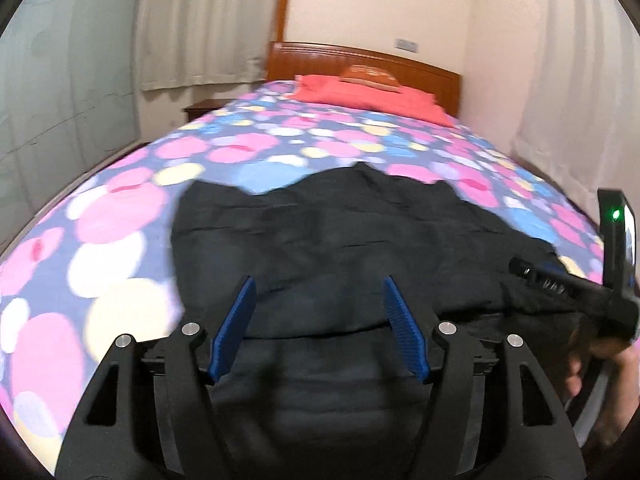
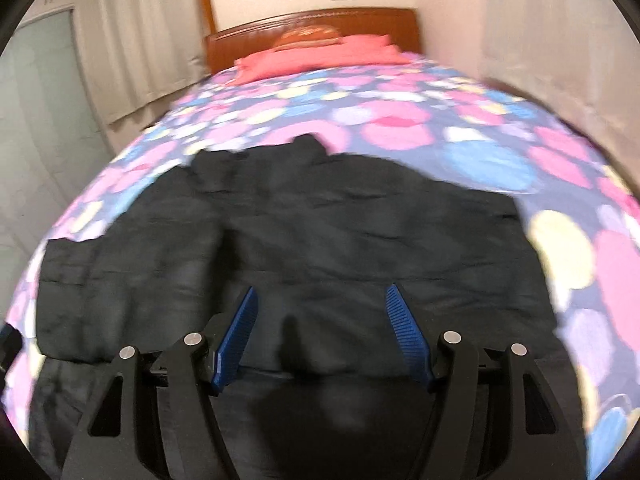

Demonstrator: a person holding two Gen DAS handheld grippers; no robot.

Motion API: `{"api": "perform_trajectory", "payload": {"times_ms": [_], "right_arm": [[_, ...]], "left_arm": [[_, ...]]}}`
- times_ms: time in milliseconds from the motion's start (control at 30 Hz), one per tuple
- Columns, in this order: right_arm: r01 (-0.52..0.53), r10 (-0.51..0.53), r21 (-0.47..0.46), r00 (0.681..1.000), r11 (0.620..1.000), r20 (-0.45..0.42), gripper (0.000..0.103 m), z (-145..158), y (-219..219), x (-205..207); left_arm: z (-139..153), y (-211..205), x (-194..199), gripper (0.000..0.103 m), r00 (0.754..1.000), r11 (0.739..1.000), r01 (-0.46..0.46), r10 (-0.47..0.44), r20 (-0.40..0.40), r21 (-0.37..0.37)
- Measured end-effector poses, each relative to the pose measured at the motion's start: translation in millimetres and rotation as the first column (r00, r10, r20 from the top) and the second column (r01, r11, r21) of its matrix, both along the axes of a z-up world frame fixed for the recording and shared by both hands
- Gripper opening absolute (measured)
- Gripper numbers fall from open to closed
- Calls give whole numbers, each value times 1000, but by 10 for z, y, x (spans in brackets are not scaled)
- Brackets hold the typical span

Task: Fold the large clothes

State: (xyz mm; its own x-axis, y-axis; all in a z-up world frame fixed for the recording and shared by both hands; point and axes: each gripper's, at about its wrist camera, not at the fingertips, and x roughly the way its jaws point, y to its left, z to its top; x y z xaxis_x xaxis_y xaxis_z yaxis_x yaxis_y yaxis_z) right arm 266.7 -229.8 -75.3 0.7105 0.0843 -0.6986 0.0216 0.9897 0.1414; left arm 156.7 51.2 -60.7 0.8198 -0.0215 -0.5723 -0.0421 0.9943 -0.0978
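1. Left gripper (image 1: 320,304), lower centre: jaws apart, nothing between them.
2. Right gripper (image 2: 322,312): likewise apart and empty.
3. Black garment (image 2: 280,220) lies mid-frame on the bed (image 2: 400,128), partly folded.
4. Next, likely: regrip an edge for another fold.

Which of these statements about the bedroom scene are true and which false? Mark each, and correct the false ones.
1. The black garment lies on a sheet printed with coloured dots. True.
2. The left gripper is clamped on the garment. False: its jaws stand open with no cloth pinched between them.
3. A red blanket lies near the wooden headboard. True.
4. The right gripper is shut. False: its blue fingers stand apart over the garment.
5. The bed sheet is plain white. False: it has pink, blue and yellow dots.
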Motion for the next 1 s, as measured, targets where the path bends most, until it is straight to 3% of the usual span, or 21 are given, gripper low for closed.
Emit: {"api": "perform_trajectory", "payload": {"times_ms": [200, 233, 267, 367, 500, 667, 767, 900, 1000], "right_arm": [[-98, 101, 42, 992, 994, -80, 71, -185, 517, 329], [-111, 117, 61, 988, 992, -102, 58, -242, 568, 389], [-120, 128, 71, 986, 990, -107, 31, -270, 618, 388], [-142, 148, 66, 986, 988, -82, 18, -194, 696, 369], [-114, 114, 69, 993, 991, 0, 16, 77, 498, 286], [5, -6, 5, 999, 1000, 49, 16, 269, -51, 239], [92, -91, -25, 996, 995, 26, 16, 187, -470, 277], [122, -122, -1, 991, 992, -58, 16, -91, -838, 360], [101, -98, 26, 990, 995, -105, 25, -282, -933, 408]], "left_arm": [[-74, 491, -60, 66, 995, 995, -98, 97, -27, -34], [-85, 525, -68, 66, 994, 994, -102, 101, -30, -37], [-96, 569, -75, 66, 994, 993, -108, 107, -34, -38], [-104, 655, -87, 67, 993, 992, -116, 115, -36, -40], [-98, 727, -77, 67, 992, 991, -121, 119, -37, -50], [-86, 718, -32, 68, 994, 992, -108, 106, -39, -59], [-85, 655, 28, 69, 995, 995, -89, 87, -45, -51], [-110, 528, 138, 72, 997, 998, -54, 52, -62, -42], [-134, 440, 256, 73, 996, 999, -24, 20, -85, -44]]}}
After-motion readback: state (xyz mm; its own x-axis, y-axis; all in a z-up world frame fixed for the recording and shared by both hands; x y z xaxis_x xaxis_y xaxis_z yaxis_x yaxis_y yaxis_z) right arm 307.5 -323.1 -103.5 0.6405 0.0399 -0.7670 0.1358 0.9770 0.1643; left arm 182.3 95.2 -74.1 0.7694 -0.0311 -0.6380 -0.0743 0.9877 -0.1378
